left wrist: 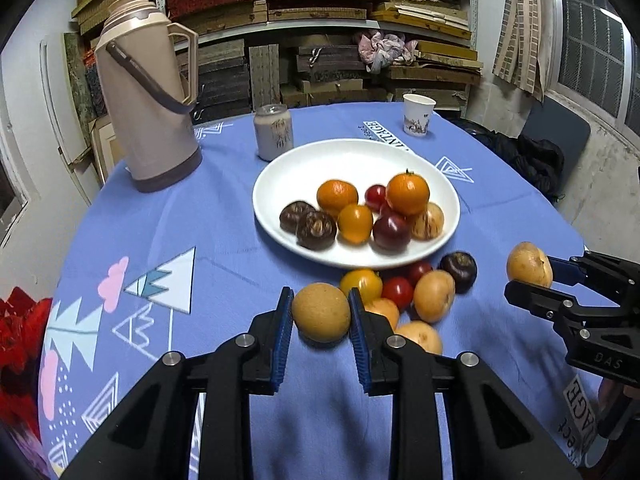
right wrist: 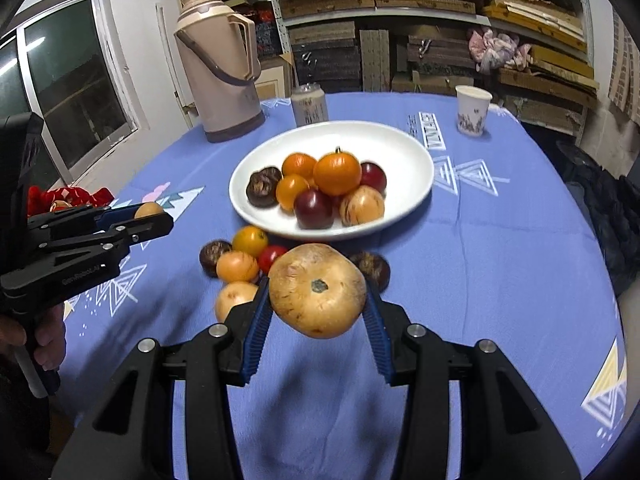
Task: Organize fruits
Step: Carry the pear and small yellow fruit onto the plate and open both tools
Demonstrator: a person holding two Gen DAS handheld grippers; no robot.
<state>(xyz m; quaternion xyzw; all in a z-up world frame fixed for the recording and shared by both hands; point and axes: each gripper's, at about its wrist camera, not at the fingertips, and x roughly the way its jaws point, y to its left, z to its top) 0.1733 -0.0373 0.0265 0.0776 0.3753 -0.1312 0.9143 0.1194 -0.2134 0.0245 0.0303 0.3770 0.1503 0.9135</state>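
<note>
A white plate (left wrist: pixel 304 160) (right wrist: pixel 400 148) holds several fruits: oranges, dark plums, brown ones. A loose pile of fruits (left wrist: pixel 404 292) (right wrist: pixel 240 258) lies on the blue cloth in front of it. My left gripper (left wrist: pixel 321 310) is shut on a round tan fruit (left wrist: pixel 321 312) just above the cloth, left of the pile; it shows at the left in the right wrist view (right wrist: pixel 150 216). My right gripper (right wrist: pixel 316 292) is shut on a larger tan fruit (right wrist: pixel 317 290), held above the cloth in front of the pile; it shows at the right in the left wrist view (left wrist: pixel 528 276).
A beige thermos (left wrist: pixel 148 92) (right wrist: pixel 220 64) stands at the back left. A glass jar (left wrist: pixel 274 132) (right wrist: pixel 309 104) and a paper cup (left wrist: pixel 417 114) (right wrist: pixel 473 110) stand behind the plate. Shelves of boxes lie beyond the round table. A red cloth (left wrist: pixel 20 336) is at the left edge.
</note>
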